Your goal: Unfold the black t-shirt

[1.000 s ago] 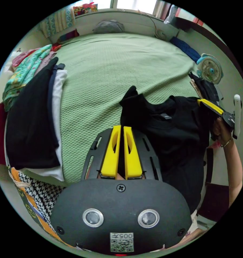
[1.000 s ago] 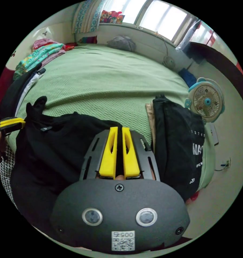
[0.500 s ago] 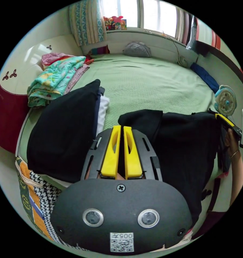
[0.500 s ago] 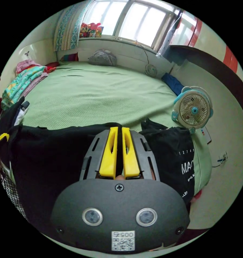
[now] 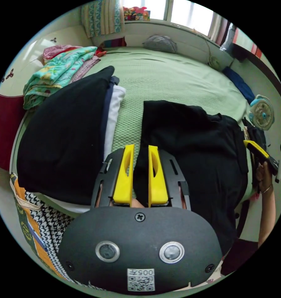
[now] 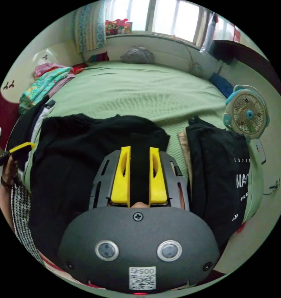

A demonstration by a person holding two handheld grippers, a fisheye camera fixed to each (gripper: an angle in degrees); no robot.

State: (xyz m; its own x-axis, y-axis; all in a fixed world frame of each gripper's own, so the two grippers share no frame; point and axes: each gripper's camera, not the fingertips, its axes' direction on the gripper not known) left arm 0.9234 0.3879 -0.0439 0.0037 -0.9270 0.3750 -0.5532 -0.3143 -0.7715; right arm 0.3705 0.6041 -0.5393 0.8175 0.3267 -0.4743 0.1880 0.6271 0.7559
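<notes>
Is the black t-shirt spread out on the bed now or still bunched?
Spread: the black t-shirt lies mostly flat across the green bed.

Black t-shirt (image 5: 193, 139) on green bed (image 5: 165, 77)

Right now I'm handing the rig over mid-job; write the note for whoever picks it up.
Left tongs: open, jaws apart over the black t-shirt, not gripping.
Right tongs: open, shirt fabric showing between the jaws.
Shirt lies spread on the green bed, between the folded stack and a printed black garment.
Done: shirt opened out and let go.
Left: smooth any wrinkles, check the hem at the bed edge.
</notes>
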